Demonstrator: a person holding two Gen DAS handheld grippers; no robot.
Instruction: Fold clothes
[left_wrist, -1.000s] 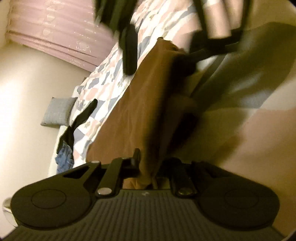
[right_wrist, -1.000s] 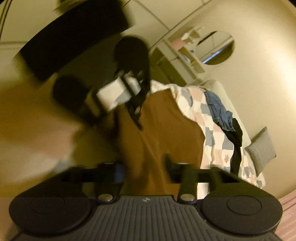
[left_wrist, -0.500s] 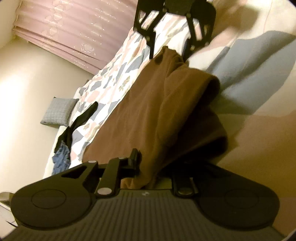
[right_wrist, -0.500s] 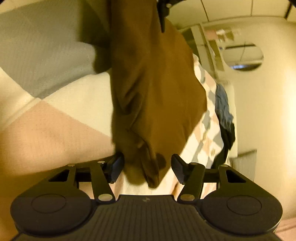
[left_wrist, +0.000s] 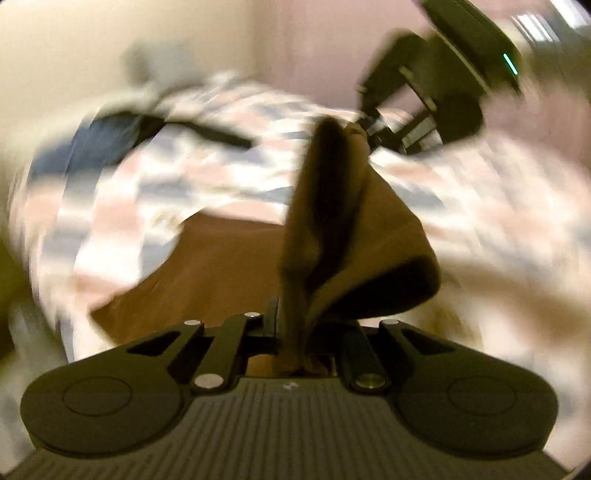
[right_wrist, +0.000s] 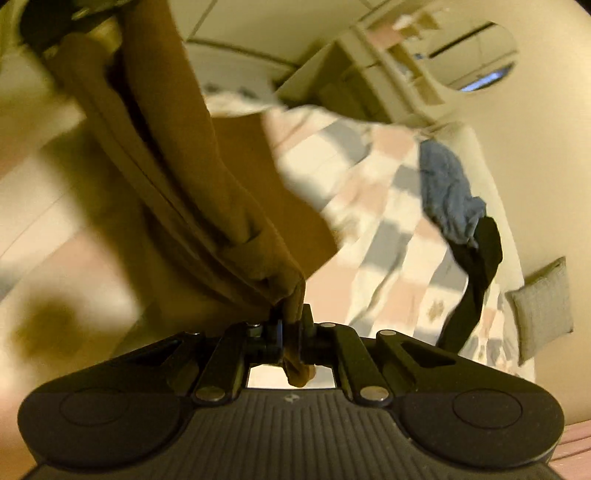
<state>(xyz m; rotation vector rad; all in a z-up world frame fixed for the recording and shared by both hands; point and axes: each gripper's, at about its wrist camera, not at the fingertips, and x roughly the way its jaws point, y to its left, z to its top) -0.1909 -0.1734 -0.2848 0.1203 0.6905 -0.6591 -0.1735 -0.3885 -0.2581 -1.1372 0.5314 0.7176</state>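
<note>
Left gripper (left_wrist: 291, 328): jaws pressed together on one end of the brown garment (left_wrist: 325, 221); cloth bunched between the fingers, a tail hanging out behind them.

Right gripper (right_wrist: 291, 328): jaws likewise clamped on the opposite end of the same garment (right_wrist: 207, 192); a small folded tab of fabric pokes out below the pinch. This gripper also shows in the left wrist view (left_wrist: 373, 122), up near the far edge of the bed.

Key relation: the garment is strung between the two grippers, its long axis running straight from one pinch to the other. Part of it hangs clear of the bed; a broad panel lies flat on the quilt (left_wrist: 184, 177) toward the near edge. Neither hand is nearer, since each holds an end. The coming move likely turns on bringing the two held ends together or laying them down in line.

Materials:
- Brown garment: soft, matte, fairly thick knit or fleece; stitched seams and a hem band visible in the right wrist view; drapes in heavy rounded folds.
- Quilt: patchwork of pale pink, grey-blue and cream squares, lightly textured.
- Blue denim clothing (right_wrist: 447, 195): crumpled heap at the far edge of the bed.
- Black garment (right_wrist: 476, 269): limp, trailing beside the denim.
- Grey pillow (right_wrist: 539, 306): woven, square, past the bed's edge.

Left wrist view is heavily motion-blurred.
</note>
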